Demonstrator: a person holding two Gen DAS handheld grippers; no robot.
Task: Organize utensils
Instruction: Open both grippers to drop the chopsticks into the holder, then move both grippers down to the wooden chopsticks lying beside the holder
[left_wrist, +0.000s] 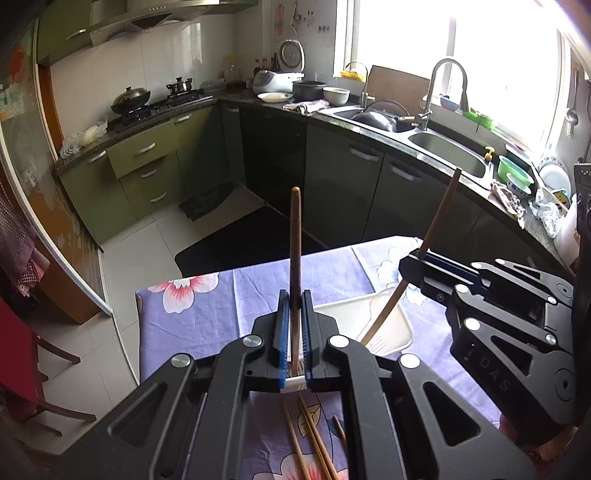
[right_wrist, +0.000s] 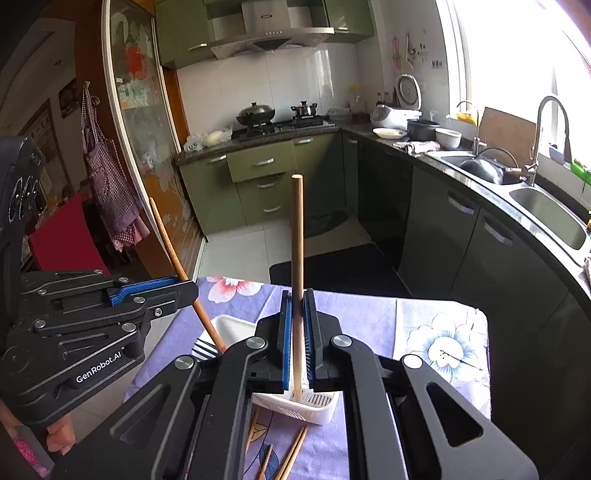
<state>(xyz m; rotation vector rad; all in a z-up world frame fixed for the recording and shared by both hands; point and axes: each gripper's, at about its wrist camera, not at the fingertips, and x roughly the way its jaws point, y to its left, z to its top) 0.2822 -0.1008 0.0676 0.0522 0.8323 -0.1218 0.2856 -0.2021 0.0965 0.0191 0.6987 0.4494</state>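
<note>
Transfer step — a dark wooden stick is being held in the left gripper, a paler one in the right gripper; lowering into the white tray is called for next.

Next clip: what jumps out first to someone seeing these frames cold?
Two black grippers side by side over a floral tablecloth, each shut on one upright wooden chopstick: the left gripper and the right gripper. Below sit a white slotted tray and loose chopsticks on the cloth.
</note>
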